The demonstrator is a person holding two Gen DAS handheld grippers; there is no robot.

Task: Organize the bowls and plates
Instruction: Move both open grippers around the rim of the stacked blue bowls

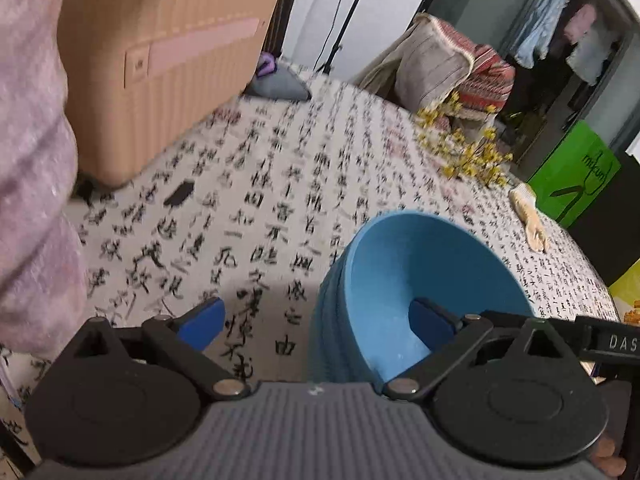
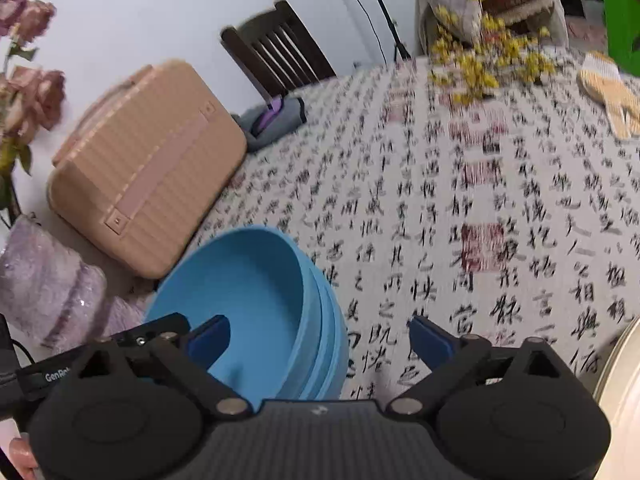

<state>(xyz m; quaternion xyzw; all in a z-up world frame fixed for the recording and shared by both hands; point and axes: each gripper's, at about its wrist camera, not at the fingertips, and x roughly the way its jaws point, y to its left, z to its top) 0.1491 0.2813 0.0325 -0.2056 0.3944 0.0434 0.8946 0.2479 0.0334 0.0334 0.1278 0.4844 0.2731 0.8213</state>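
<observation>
Calligraphy-printed cloth (image 2: 460, 208) covers the whole bench (image 1: 280, 184) we look down on, and most of it lies bare between the things at its edges. Largest is a ribbed tan case (image 2: 148, 168) standing at the far left, with a grey pouch (image 2: 276, 120) just beside it and a dark wooden chair (image 2: 280, 52) behind. Yellow dried flowers (image 1: 468, 152) and a pale knitted glove (image 1: 532, 216) lie near the far right edge.

We find the stack of blue bowls (image 1: 420, 280) standing upright on the near part of the bench, well apart from the case. Our left claw (image 1: 316, 320) is spread wide, grasping nothing: its right finger (image 1: 432, 320) dips inside the top bowl while the left one hangs over bare cloth, so the bowl wall stands between them, untouched as far as we can tell. Our right claw (image 2: 320, 340) is likewise released, one finger (image 2: 210, 340) inside the bowl and the other over cloth.

Only the right view gives us the faded pink roses (image 2: 32, 92) at far left and a cream rim (image 2: 624, 380) at the lower right edge. Only the left view gives us a green box (image 1: 576, 172) beyond the bench and hanging clothes (image 1: 560, 28) in the back. Open cloth stretches right of the bowls.
</observation>
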